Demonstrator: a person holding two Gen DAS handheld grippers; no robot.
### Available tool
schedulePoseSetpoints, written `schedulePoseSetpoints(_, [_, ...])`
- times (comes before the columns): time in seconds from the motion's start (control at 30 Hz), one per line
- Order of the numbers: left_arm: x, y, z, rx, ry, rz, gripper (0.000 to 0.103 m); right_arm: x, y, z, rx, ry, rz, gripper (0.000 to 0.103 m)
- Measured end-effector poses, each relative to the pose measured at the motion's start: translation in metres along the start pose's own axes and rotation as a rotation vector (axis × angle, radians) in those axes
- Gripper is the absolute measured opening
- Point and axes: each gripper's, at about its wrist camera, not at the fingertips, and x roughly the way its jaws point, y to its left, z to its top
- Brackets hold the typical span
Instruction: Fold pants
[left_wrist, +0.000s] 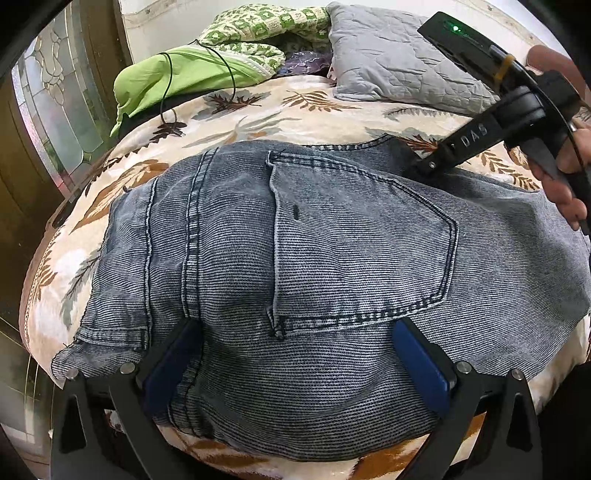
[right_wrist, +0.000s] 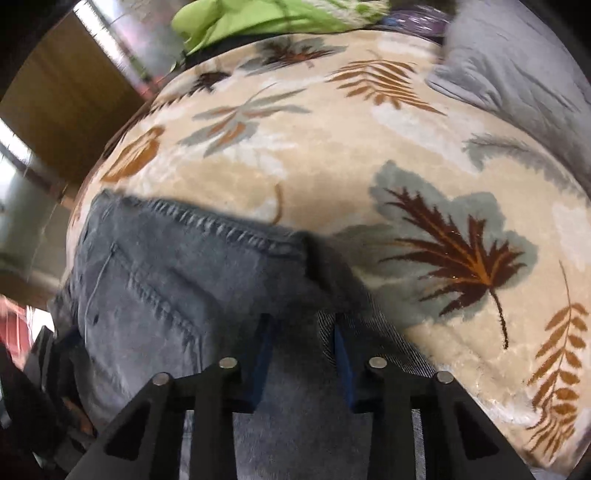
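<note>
Inspecting, I find my left tongs (left_wrist: 295, 332) spread over the jeans (left_wrist: 314, 258) on the bed (left_wrist: 258, 114), right tongs (right_wrist: 301, 332) pinching denim.

Jeans (left_wrist: 314, 258): far end runs out of the left wrist view at the right edge.
Right hand-held gripper (right_wrist: 301, 332): whether its pads press the denim is unclear.
Right wrist view: smeared by motion.
Hand (left_wrist: 565, 166): cut by the edge.
</note>
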Motion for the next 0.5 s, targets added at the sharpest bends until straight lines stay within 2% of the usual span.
schedulePoseSetpoints(0.07, [0.000, 0.000, 0.000, -0.001, 0.003, 0.002, 0.103, 0.001, 0.000, 0.000, 0.001, 0.000, -0.033, 0.017])
schedulePoseSetpoints(0.17, [-0.001, 0.001, 0.002, -0.001, 0.013, -0.006, 0.103, 0.003, 0.002, 0.001, -0.001, -0.019, -0.080, 0.012])
schedulePoseSetpoints(0.27, [-0.005, 0.006, 0.007, -0.019, 0.000, 0.006, 0.103, 0.004, 0.012, 0.006, -0.018, -0.056, -0.210, 0.004])
schedulePoseSetpoints(0.33, [-0.007, 0.011, 0.012, -0.037, -0.004, 0.014, 0.103, 0.007, 0.013, 0.010, -0.014, -0.061, -0.255, 0.003])
schedulePoseSetpoints(0.5, [-0.006, 0.024, 0.012, -0.083, 0.021, 0.030, 0.103, 0.014, 0.003, 0.018, 0.019, -0.088, -0.277, 0.003])
